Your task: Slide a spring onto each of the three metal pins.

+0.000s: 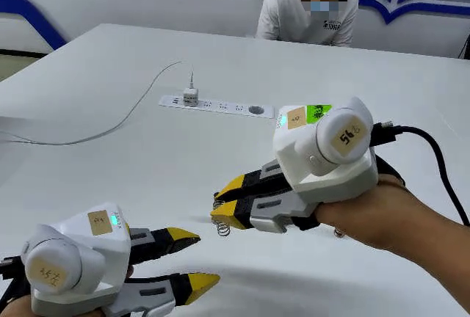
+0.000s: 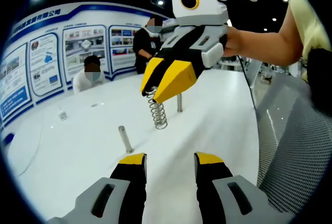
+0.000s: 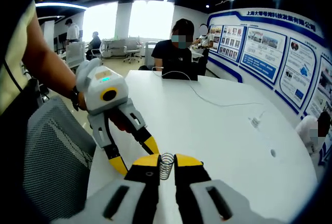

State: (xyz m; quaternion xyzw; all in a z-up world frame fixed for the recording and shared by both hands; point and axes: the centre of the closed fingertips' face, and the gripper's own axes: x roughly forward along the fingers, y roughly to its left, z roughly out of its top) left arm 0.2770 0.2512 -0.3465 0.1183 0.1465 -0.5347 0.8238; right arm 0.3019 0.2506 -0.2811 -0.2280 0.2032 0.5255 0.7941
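Now your right gripper [image 3: 166, 157] has its jaws pinched tight on the upper coils of a spring [image 3: 166, 166]. From the left gripper view that spring hangs tilted under the yellow tips, its lower end right down by the white bench [image 2: 78, 146]; whether it touches, I cannot tell. Two bare metal pins stand upright on the bench: the near pin [image 2: 124, 139] is just beside the spring on your left gripper's side, and the far pin [image 2: 179, 102] is just behind it. Whether the bottom coil sits over a third pin, I cannot tell either. Your left gripper [image 2: 170, 157] hovers low and near, jaws spread wide with nothing between them, pointing toward the spring. Up in the head view, a power strip [image 1: 213, 104] with a white cable [image 1: 132, 115] plugged in lies farther back, and a person [image 1: 308, 5] sits at the far edge.
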